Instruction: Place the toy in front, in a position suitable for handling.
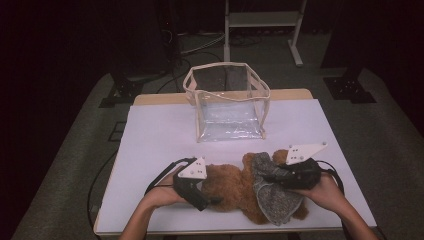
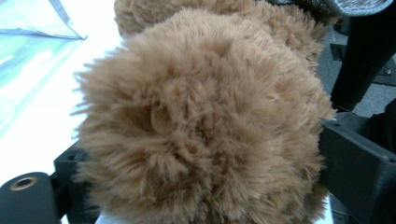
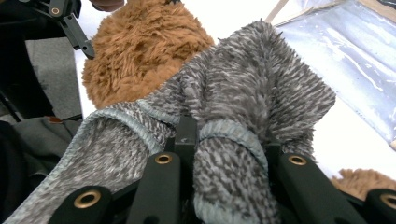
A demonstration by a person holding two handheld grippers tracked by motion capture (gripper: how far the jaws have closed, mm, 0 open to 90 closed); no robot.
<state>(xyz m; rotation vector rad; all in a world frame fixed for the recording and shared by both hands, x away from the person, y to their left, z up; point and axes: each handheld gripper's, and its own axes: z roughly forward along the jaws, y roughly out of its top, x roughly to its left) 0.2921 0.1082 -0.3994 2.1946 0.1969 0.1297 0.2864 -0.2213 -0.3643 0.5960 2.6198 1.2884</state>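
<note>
Right claw [image 3: 224, 154] pinches the grey garment [image 3: 243, 93]; left claw [image 2: 196, 186] stands spread around the teddy [image 2: 201, 116]. Risk: garment snags, dragging the teddy off the near tabletop edge.

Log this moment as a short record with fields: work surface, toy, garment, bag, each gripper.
surface: white table top
toy: brown fluffy plush bear, lying near the front edge
garment: grey knitted toy sweater, partly over the bear
bag: clear plastic open-top pouch, upright behind the bear
left gripper: jaws either side of the bear's furry head
right gripper: shut on the sweater's hemmed edge
</note>
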